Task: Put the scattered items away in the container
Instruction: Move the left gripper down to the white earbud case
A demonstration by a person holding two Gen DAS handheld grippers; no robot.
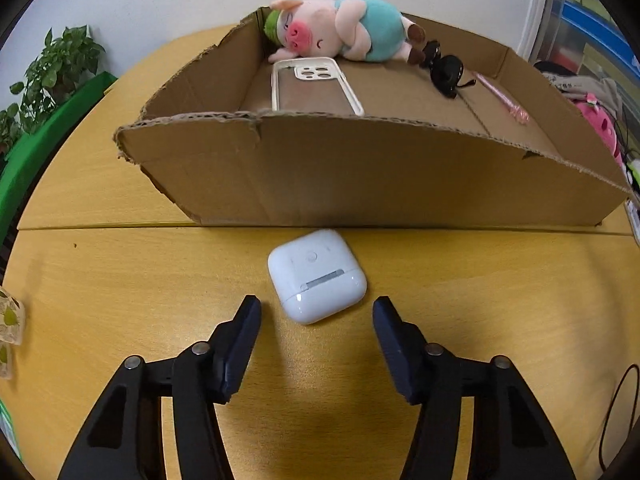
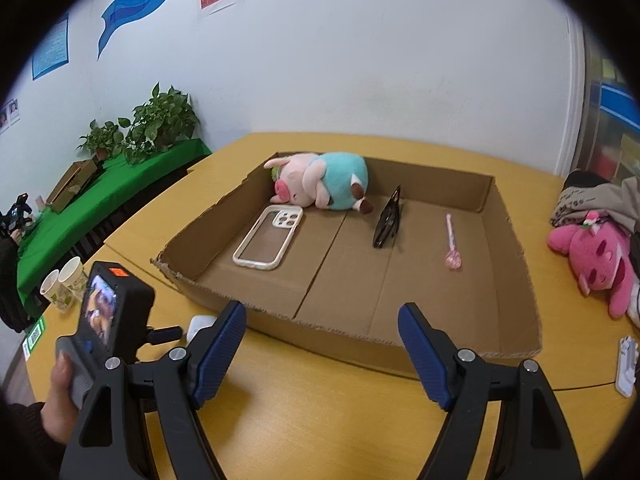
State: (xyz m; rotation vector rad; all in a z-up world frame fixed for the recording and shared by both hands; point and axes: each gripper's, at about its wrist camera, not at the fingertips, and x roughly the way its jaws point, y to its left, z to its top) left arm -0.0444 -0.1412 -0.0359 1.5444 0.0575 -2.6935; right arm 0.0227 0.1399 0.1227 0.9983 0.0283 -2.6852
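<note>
Left wrist view: the left gripper (image 1: 316,306) hangs with its jaws spread either side of the near corner of the white earbud case (image 1: 317,276), neither pad touching it. The case lies on the wooden table (image 1: 120,288) in the centre of the frame, just below the near wall of the cardboard box (image 1: 360,184). Inside the box, in the upper part of the frame, lie a plush pig (image 1: 344,30), a phone case (image 1: 316,88), black sunglasses (image 1: 446,70) and a pink pen (image 1: 502,98).

The case sits skewed to the jaws, so closing on its rounded, glossy corners would likely spin it or squirt it forward against the box wall.

In the right wrist view the right gripper (image 2: 322,350) is spread wide and empty, low in the frame before the box.
</note>
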